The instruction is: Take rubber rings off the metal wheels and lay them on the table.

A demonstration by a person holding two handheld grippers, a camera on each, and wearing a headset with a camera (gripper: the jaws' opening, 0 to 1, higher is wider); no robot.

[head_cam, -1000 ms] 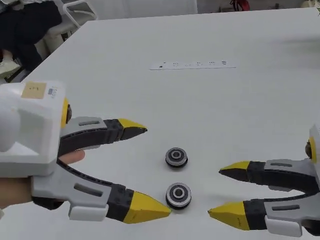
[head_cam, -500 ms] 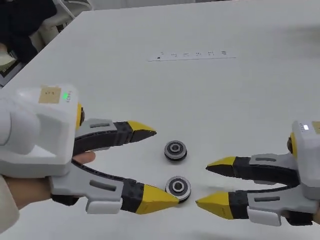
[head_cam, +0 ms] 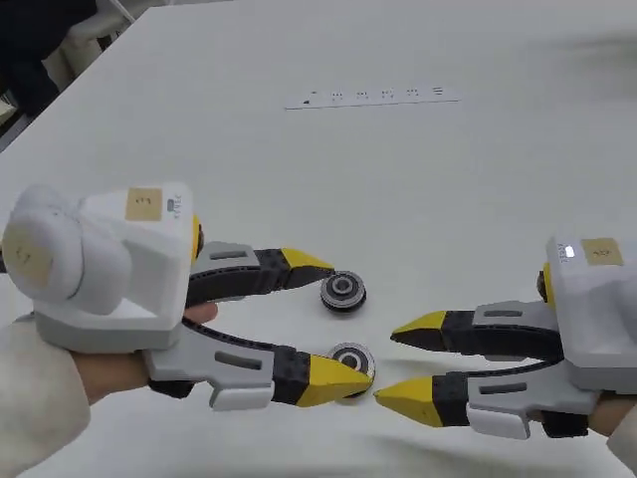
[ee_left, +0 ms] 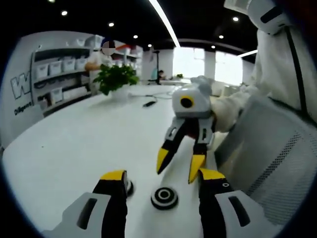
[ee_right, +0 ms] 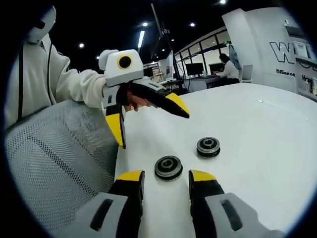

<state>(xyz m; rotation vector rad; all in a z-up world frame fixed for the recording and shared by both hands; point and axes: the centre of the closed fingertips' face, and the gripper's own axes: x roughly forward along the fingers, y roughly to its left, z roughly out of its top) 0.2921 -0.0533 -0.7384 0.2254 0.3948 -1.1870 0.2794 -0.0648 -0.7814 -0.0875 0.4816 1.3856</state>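
Two small metal wheels with black rubber rings lie flat on the white table (head_cam: 468,199): a far wheel (head_cam: 342,290) and a near wheel (head_cam: 351,360). My left gripper (head_cam: 343,321) is open, one jaw tip beside the far wheel and the other overlapping the near wheel. In the left gripper view the near wheel (ee_left: 164,197) lies between the jaws of the left gripper (ee_left: 162,176), and the far wheel (ee_left: 129,187) peeks from behind one jaw. My right gripper (head_cam: 388,363) is open, its tips just right of the near wheel (ee_right: 168,167). The far wheel (ee_right: 208,147) lies beyond.
A flat white strip with dark marks (head_cam: 370,97) lies farther back on the table. A grey mesh chair back (ee_right: 54,158) stands by the table edge near me. A potted plant (ee_left: 115,77) sits at the table's far end.
Both grippers have closed in on the wheels: the left one moved right until its jaws flank them, and the right one moved left toward the near wheel. The wheels stay put.
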